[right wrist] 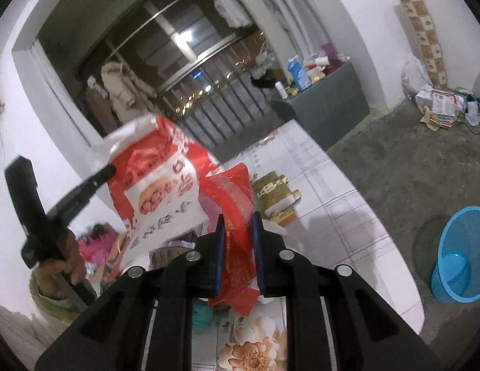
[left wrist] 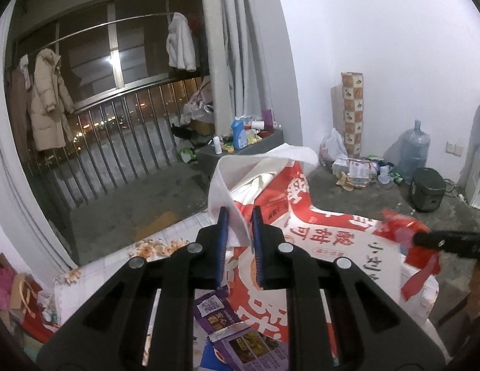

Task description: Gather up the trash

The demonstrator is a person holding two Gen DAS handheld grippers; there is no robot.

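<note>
A big red-and-white printed plastic bag point(left wrist: 317, 232) hangs between both grippers above the table. My left gripper point(left wrist: 240, 216) is shut on the bag's white upper edge point(left wrist: 230, 216). From the right wrist view, the right gripper point(right wrist: 239, 219) is shut on the bag's red edge point(right wrist: 236, 204). The left gripper point(right wrist: 108, 171) shows there at the left, clamped on the bag point(right wrist: 159, 191), with a hand point(right wrist: 66, 262) on its handle. The right gripper point(left wrist: 425, 238) appears at the right of the left wrist view. Purple packets point(left wrist: 215, 306) and sachets point(left wrist: 249, 343) lie on the table under the bag.
The table point(right wrist: 326, 185) has a tiled floral cover, with olive-yellow packages point(right wrist: 277, 194) on it. A blue mesh basket point(right wrist: 459, 256) stands on the floor at the right. A water jug point(left wrist: 414, 148), rice cooker point(left wrist: 427, 190) and litter pile point(left wrist: 354, 170) line the far wall.
</note>
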